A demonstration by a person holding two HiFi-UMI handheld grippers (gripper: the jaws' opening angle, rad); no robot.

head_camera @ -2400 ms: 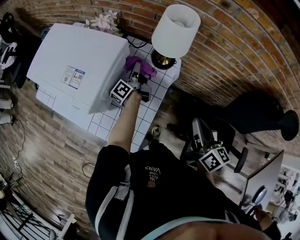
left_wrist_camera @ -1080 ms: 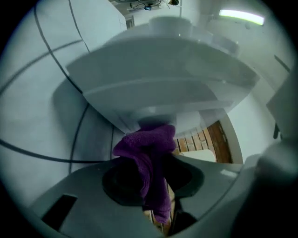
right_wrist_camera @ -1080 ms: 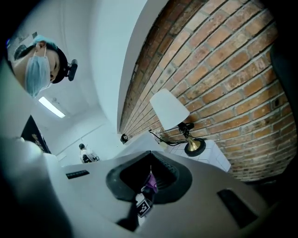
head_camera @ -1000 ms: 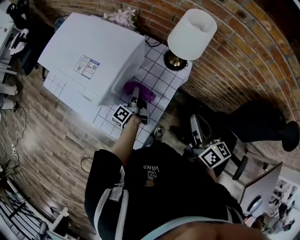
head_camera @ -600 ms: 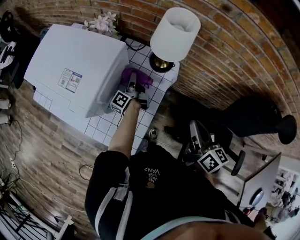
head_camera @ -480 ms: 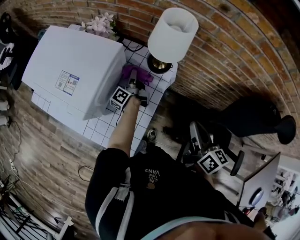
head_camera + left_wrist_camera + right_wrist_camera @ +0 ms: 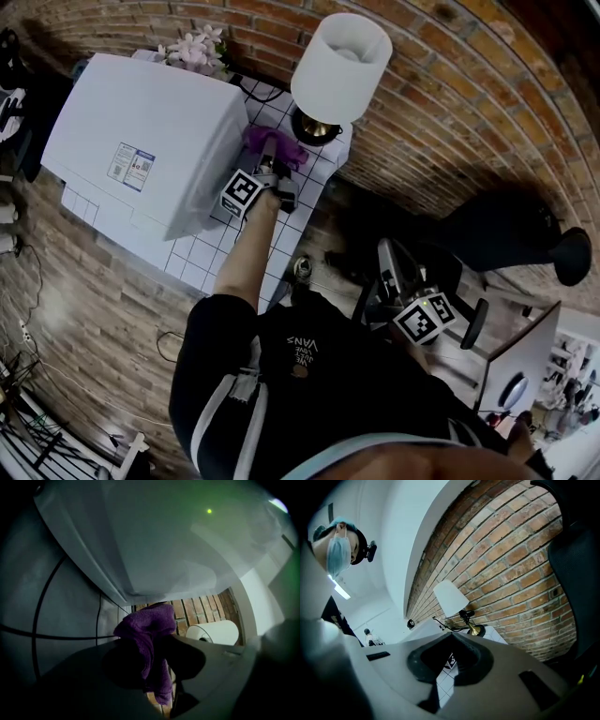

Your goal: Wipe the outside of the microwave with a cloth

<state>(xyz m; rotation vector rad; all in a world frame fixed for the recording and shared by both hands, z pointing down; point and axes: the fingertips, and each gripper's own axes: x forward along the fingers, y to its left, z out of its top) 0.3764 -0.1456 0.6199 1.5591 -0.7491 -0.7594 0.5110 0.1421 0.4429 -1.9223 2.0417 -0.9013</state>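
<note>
**Fingers gripping cloth at microwave's right side**

At the left of the tiled surface, the microwave is sitting with its top facing up. Beside it, the left gripper is clamping the bunched purple cloth and holding it low against the microwave's right wall, near the back corner. The lamp is standing just beyond. Farther right, the right gripper is hanging well apart, its fingers closed on nothing.

Three risks, as I judge them:
- With the cloth bunching, a hard finger could be scraping the wall instead of fabric.
- A long stroke backward could be knocking the lamp's base.
- Dragging could be tugging the cloth out of the grip.
</note>
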